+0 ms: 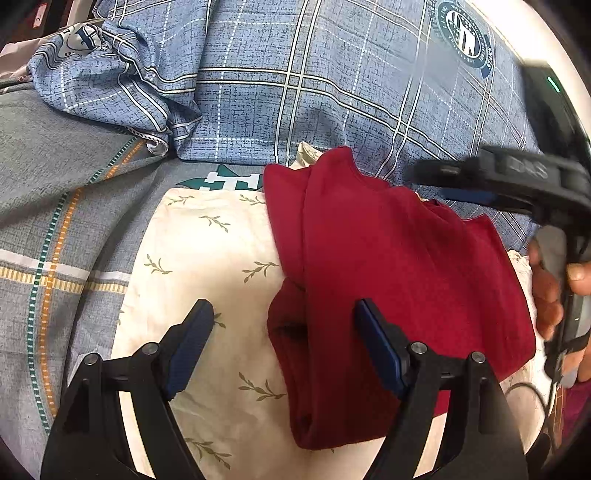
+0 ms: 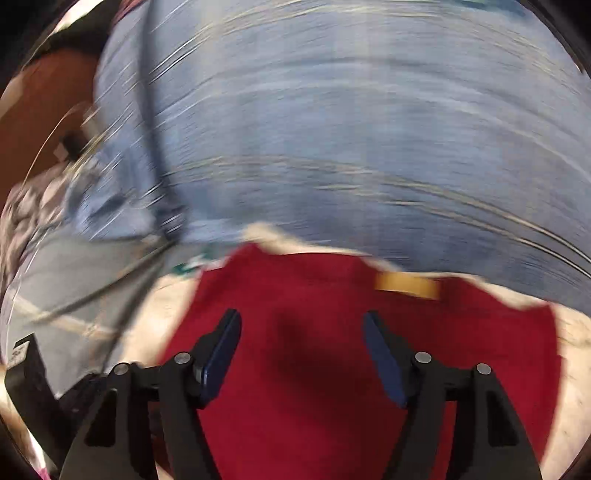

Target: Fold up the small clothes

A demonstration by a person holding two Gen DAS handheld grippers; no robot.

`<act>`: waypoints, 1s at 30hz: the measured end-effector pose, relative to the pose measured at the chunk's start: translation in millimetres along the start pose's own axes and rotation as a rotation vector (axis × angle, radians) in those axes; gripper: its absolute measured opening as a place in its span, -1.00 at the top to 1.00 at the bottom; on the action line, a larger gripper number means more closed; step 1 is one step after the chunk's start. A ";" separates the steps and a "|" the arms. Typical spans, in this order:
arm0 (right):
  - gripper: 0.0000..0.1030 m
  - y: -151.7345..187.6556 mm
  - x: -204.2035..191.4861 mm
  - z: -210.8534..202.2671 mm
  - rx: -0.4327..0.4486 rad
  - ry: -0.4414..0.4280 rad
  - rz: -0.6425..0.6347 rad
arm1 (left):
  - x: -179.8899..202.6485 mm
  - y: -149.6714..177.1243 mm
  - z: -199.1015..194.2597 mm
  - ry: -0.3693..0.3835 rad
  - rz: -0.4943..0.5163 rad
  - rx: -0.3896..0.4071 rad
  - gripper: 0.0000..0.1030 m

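- Lying folded on a cream leaf-print cloth (image 1: pixel 207 258), a dark red garment (image 1: pixel 388 280) sits at the centre of the left wrist view, with one fold edge running lengthwise near its left side.
- The left gripper (image 1: pixel 284 325) hovers above the garment's left edge, its blue-padded fingers (image 1: pixel 192 343) spread wide apart and holding nothing; one finger is over the cream cloth, the other over the red fabric.
- Beneath the cream cloth lies a grey plaid bed sheet (image 1: pixel 55 229) with orange and green stripes, and behind it a rumpled blue plaid blanket (image 1: pixel 295 92) bearing a round crest (image 1: pixel 463 35).
- At the right edge of the left wrist view, a hand (image 1: pixel 550 291) grips the black handle of the other tool, which reaches in over the garment's far right corner.
- Seen from the right wrist camera, which is heavily motion-blurred, the right gripper (image 2: pixel 301 343) is poised over the same red garment (image 2: pixel 314 369), fingers (image 2: pixel 221 354) well apart and empty.
- A tan label (image 2: pixel 406 284) shows at the garment's far edge in that view.
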State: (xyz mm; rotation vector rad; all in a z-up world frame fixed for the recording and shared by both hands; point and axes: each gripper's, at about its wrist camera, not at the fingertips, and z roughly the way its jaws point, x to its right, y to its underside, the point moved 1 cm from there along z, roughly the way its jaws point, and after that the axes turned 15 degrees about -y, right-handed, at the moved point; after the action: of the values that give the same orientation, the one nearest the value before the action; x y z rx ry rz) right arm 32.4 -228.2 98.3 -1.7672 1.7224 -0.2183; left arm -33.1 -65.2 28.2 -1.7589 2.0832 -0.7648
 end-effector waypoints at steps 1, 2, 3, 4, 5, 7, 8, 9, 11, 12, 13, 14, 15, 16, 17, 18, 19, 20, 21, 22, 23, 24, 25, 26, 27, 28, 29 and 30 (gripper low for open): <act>-0.38 -3.2 -9.7 12.4 -0.028 -0.010 -0.017 | -0.7 0.5 -0.9 0.003 0.000 -0.001 -0.54; -0.38 -6.7 -20.9 34.1 -0.064 -0.012 -0.035 | -2.0 1.1 -1.9 0.015 -0.002 -0.004 -0.54; -0.38 -9.5 -26.7 47.8 -0.091 -0.008 -0.037 | -3.6 2.1 -2.2 0.027 -0.005 -0.008 -0.54; -0.40 -11.6 -28.4 58.1 -0.113 -0.004 -0.033 | -4.7 2.5 -2.1 0.038 -0.009 -0.015 -0.54; -0.44 -14.7 -30.6 72.5 -0.136 -0.004 -0.026 | -6.2 2.3 -1.0 0.049 -0.013 -0.025 -0.54; -0.65 -15.2 -34.5 91.7 -0.172 -0.004 -0.023 | -8.6 1.6 0.1 0.060 -0.027 -0.037 -0.54; -0.68 -10.9 -37.3 102.4 -0.194 0.022 -0.045 | -10.5 0.9 1.0 0.065 -0.041 -0.041 -0.54; -0.68 -8.3 -40.6 106.3 -0.199 0.054 -0.076 | -11.0 0.4 1.1 0.071 -0.048 -0.044 -0.54; -0.52 -5.8 -47.9 117.7 -0.209 0.121 -0.165 | -11.3 -0.4 1.1 0.088 -0.055 -0.046 -0.54; -0.39 -3.8 -48.6 120.9 -0.216 0.142 -0.190 | -10.9 -0.9 1.5 0.096 -0.058 -0.047 -0.54; -0.20 -2.1 -47.4 119.7 -0.204 0.164 -0.202 | -10.4 -1.4 1.8 0.101 -0.059 -0.048 -0.54; 0.10 -1.7 -46.8 115.3 -0.190 0.152 -0.198 | -9.6 -1.9 2.2 0.108 -0.059 -0.048 -0.57; 0.24 -1.8 -46.5 108.3 -0.171 0.129 -0.191 | -8.5 -3.0 2.8 0.117 -0.060 -0.048 -0.61; 0.57 -2.0 -46.3 98.1 -0.149 0.107 -0.187 | -7.6 -4.1 3.2 0.127 -0.064 -0.045 -0.63; 0.64 -2.2 -45.4 84.3 -0.124 0.077 -0.176 | -6.6 -5.3 3.7 0.140 -0.068 -0.042 -0.63; 0.66 -2.2 -44.5 73.5 -0.104 0.062 -0.170 | -4.9 -6.8 4.8 0.152 -0.070 -0.042 -0.63; 0.68 -1.7 -43.3 62.1 -0.082 0.045 -0.166 | -3.2 -8.0 5.4 0.161 -0.070 -0.040 -0.63; 0.69 -1.6 -40.7 50.8 -0.062 0.025 -0.159 | -1.0 -9.7 6.4 0.172 -0.068 -0.035 -0.63; 0.69 -1.9 -38.3 42.2 -0.048 0.005 -0.147 | 0.6 -11.0 7.6 0.184 -0.069 -0.030 -0.63; 0.69 -1.2 -34.3 32.9 -0.039 -0.020 -0.129 | 1.9 -11.6 9.0 0.198 -0.073 -0.029 -0.63; 0.70 -4.3 -32.4 29.7 -0.036 -0.037 -0.118 | 3.1 -11.7 10.1 0.212 -0.075 -0.030 -0.63; 0.70 -4.1 -29.3 25.3 -0.030 -0.043 -0.108 | 5.3 -11.5 10.0 0.227 -0.070 -0.028 -0.58; 0.70 -4.9 -27.4 23.1 -0.028 -0.045 -0.103 | 7.8 -11.4 9.8 0.236 -0.063 -0.023 -0.32; 0.70 -3.8 -23.7 18.0 -0.031 -0.050 -0.092 | 12.2 -11.6 8.3 0.247 -0.046 -0.020 0.03; 0.69 -3.8 -20.2 20.0 -0.037 -0.062 -0.078 | 18.2 -11.4 4.3 0.252 -0.014 -0.014 0.12; 0.68 -5.8 -19.8 20.9 -0.044 -0.075 -0.059 | 21.7 -10.6 -0.2 0.241 0.008 0.000 0.20; 0.57 -8.6 -19.4 25.0 -0.046 -0.081 -0.044 | 26.4 -9.9 -5.7 0.226 0.037 0.025 0.28; 0.54 -10.1 -19.0 24.5 -0.049 -0.076 -0.043 | 27.6 -10.1 -7.9 0.221 0.051 0.035 0.31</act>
State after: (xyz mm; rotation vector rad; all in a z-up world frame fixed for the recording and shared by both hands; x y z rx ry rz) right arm 51.7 -203.0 90.9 -1.8260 1.6496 -0.1269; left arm -34.7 -91.6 43.3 -1.6613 2.2292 -1.0156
